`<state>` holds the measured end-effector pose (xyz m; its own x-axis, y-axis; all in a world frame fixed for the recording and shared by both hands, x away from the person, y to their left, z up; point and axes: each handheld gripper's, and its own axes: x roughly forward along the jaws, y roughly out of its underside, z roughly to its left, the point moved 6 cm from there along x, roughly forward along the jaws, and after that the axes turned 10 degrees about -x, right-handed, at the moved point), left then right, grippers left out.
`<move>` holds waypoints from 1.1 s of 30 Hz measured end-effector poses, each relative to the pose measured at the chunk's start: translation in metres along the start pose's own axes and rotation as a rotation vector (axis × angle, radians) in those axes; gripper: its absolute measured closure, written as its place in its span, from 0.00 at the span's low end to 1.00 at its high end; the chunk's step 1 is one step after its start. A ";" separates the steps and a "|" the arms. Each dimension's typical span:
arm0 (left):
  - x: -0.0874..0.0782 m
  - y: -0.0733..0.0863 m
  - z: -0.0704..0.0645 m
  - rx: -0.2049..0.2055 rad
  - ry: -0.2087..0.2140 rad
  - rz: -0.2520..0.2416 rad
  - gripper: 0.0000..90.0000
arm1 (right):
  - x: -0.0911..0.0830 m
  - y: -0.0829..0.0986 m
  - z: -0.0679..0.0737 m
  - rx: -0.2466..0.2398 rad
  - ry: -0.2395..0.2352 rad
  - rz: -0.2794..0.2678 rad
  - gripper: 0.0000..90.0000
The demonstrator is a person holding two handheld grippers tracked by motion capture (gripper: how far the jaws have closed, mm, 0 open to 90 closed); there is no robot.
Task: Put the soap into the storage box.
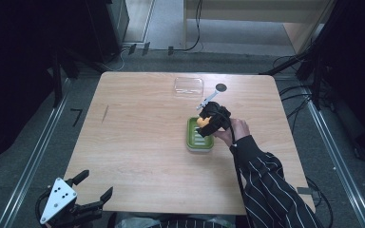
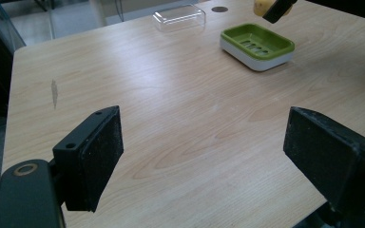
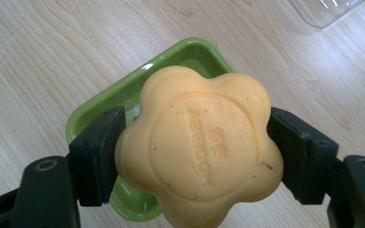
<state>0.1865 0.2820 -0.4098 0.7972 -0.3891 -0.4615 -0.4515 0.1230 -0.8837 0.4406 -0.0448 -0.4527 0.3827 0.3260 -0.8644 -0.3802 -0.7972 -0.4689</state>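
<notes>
On the wooden desk (image 1: 138, 142) sit three loose things: one green soap dish (image 1: 198, 137) with a white base, one clear plastic lid (image 1: 188, 85) lying well apart from it toward the far edge, and one small dark round disc (image 1: 221, 87) just beside that lid. One orange flower-shaped soap (image 3: 197, 147) is held above the dish, clamped from both sides between the two black jaws of the right gripper (image 3: 197, 152), which a hand (image 1: 235, 130) in a dark pinstriped sleeve brings in from the right side of the desk. Raised lettering is stamped in a ring on the face of the soap, seen upside down in the right gripper view; the letters are too soft to read with certainty. In that same view the dish lies directly beneath the soap, its green rim showing at the left and top, and the soap does not appear to touch it. From the left gripper view the dish holds nothing, and its floor shows a row of drain slots. One left gripper (image 1: 92, 192) hangs at the near left corner of the desk, well apart from everything, its jaws spread wide with nothing between them, a grey three-cornered plate on top.
</notes>
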 end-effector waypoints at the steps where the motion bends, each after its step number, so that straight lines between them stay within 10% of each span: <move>1: 0.000 0.000 0.000 0.000 0.000 0.000 0.15 | 0.001 -0.001 0.000 -0.002 -0.004 0.000 0.29; 33: 0.004 -0.001 -0.001 0.005 0.011 0.004 0.15 | 0.028 -0.001 0.003 0.013 -0.051 0.036 0.29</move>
<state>0.1897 0.2796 -0.4100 0.7909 -0.3986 -0.4644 -0.4527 0.1295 -0.8822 0.4493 -0.0331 -0.4769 0.3255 0.3225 -0.8889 -0.4039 -0.8025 -0.4391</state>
